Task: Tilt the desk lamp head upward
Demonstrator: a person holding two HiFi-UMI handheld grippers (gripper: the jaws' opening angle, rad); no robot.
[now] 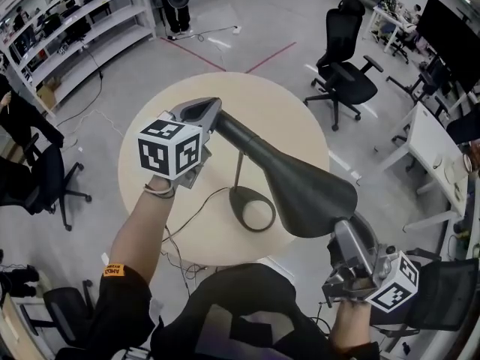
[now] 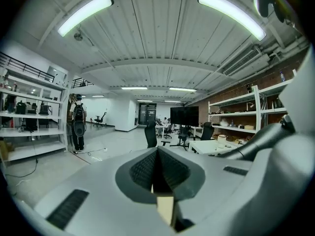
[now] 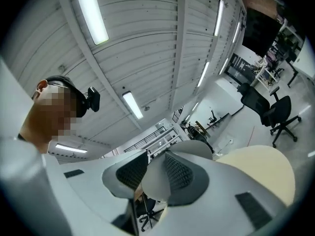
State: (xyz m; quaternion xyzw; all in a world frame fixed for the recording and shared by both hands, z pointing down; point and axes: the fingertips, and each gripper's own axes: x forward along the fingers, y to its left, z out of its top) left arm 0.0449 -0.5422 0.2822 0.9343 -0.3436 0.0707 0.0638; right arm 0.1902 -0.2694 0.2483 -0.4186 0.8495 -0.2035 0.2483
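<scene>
A dark grey desk lamp stands on the round beige table point(image 1: 289, 100), with its ring base point(image 1: 253, 210) near the front edge and a thin stem rising from it. The long cone-shaped lamp head point(image 1: 300, 182) slants from upper left to lower right. My right gripper point(image 1: 343, 229) is at the head's wide end. In the right gripper view its jaws point(image 3: 150, 178) are shut on the pale rim of the lamp head point(image 3: 156, 187). My left gripper point(image 1: 201, 111) sits at the head's narrow rear end with its jaws point(image 2: 157, 173) shut on nothing. The lamp's neck point(image 2: 261, 139) passes to their right.
The lamp's cable point(image 1: 191, 214) trails over the table's front edge. Black office chairs point(image 1: 345, 66) stand beyond the table, metal shelves point(image 1: 67, 28) at the far left and a white desk point(image 1: 431, 145) at the right. A person with a backpack point(image 2: 78, 124) stands by the shelves.
</scene>
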